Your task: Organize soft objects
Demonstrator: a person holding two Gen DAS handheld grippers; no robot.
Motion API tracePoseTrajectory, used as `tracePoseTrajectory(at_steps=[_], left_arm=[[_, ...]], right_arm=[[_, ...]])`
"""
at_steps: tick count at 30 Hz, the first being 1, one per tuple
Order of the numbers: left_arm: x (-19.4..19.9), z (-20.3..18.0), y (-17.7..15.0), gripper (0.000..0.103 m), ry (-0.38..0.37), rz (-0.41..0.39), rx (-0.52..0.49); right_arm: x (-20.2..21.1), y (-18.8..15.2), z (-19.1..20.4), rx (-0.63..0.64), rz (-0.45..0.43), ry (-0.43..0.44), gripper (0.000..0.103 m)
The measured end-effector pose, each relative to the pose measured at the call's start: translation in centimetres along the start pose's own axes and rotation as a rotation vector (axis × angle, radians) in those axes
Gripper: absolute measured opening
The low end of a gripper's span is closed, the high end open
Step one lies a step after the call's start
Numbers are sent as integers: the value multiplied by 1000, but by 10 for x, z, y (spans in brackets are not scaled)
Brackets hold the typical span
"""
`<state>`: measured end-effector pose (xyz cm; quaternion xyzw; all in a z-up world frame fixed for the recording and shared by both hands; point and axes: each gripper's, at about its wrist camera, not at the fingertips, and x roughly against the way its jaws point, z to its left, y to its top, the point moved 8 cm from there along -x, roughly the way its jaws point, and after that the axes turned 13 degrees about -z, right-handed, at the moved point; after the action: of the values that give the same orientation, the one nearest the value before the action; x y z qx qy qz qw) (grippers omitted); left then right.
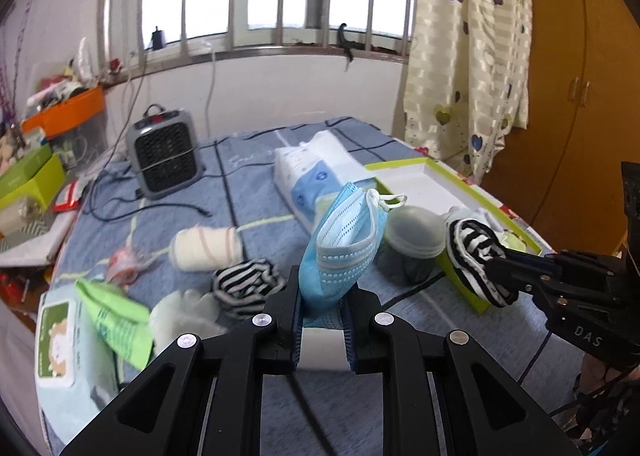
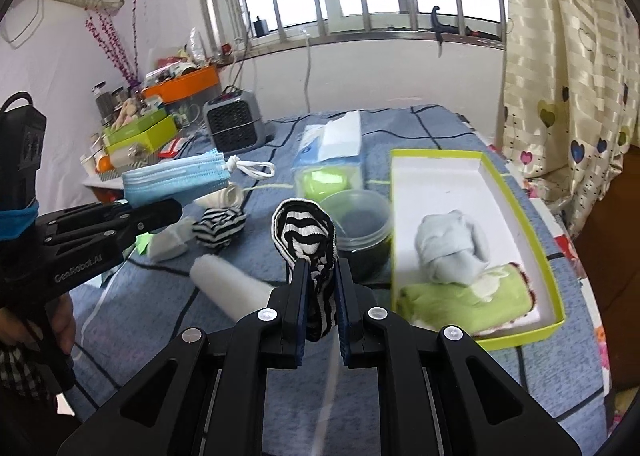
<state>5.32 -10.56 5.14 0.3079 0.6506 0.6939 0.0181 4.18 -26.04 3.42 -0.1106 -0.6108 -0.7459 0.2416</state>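
Striped sock [image 2: 306,240] between right jaws

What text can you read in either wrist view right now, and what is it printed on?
"DAS": side of the right gripper, seen from the left wrist.
"GenRobot.AI": side of the left gripper, seen from the right wrist.
Print on the wipes pack and tissue pack: too blurred to read.

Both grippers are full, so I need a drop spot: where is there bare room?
The far half of the green-rimmed box is bare white, beyond the grey bundle. Crowded: the bedspread between the striped sock, white roll and lidded tub.
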Motion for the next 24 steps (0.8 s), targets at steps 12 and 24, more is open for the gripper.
tracePoseTrajectory(at_steps=[12, 24], left_arm=[[-31, -46, 22, 16, -68, -13, -66], [-60, -74, 32, 16, -68, -13, -112]], right_arm=[[-5, 16, -48, -38, -18, -90, 13], [-12, 19, -86, -67, -9, -151, 13]])
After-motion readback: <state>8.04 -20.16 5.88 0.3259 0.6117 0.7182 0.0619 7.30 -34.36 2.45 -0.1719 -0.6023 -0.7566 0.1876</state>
